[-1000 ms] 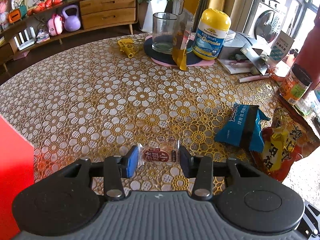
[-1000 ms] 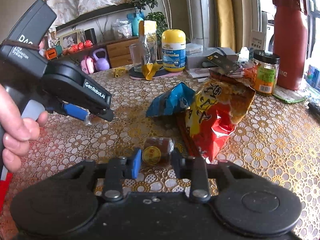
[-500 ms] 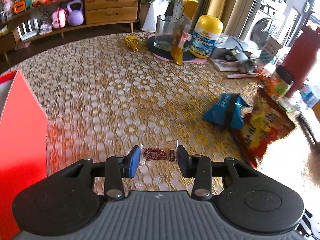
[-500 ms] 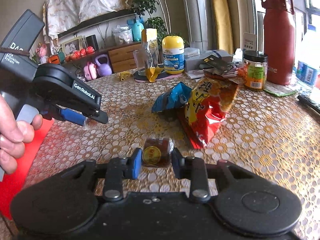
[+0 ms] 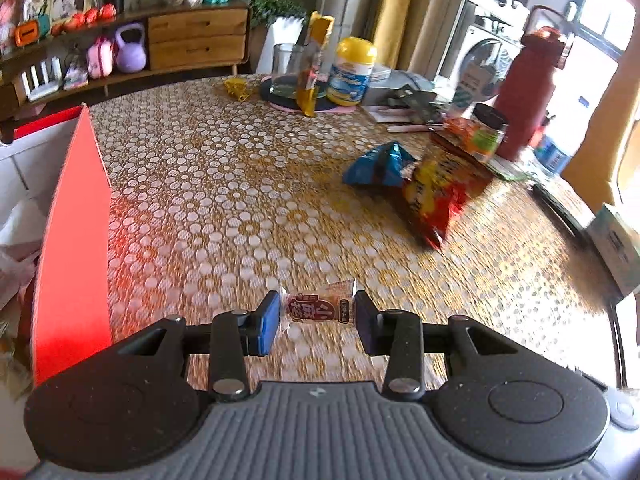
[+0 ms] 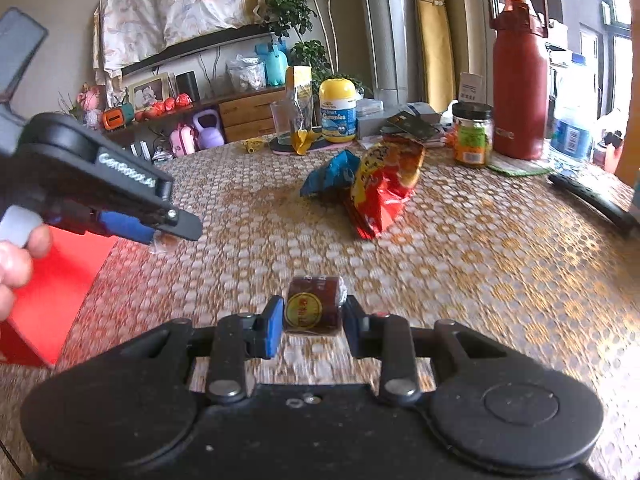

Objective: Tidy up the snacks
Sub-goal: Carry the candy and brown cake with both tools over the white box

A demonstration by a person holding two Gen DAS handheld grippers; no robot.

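Two hand-held tools hang above a round table [image 5: 224, 184] covered in a gold and white floral lace cloth, each carrying one small snack. The left tool [image 5: 316, 316] is closed on a clear-wrapped candy [image 5: 320, 309] with a red label, pinched end to end between its blue pads. The right tool [image 6: 308, 322] is clamped tight on a dark brown wrapped sweet [image 6: 314, 304] with a round yellow label. A person's hand [image 6: 16, 264] grips the left tool's handle at the edge of the right view.

Compared with a second ago, both tools have drawn back across the table and lifted a little, and a red box [image 5: 74, 248] at the left now fills far more of the left view. The blue snack packet [image 6: 330, 174] and the red chip bag [image 6: 384, 188] lie together mid-table, farther from both tools than before. This looks like a carry toward the red box, probably where the snacks are gathered; nothing has been dropped in yet, and both bags remain to be collected
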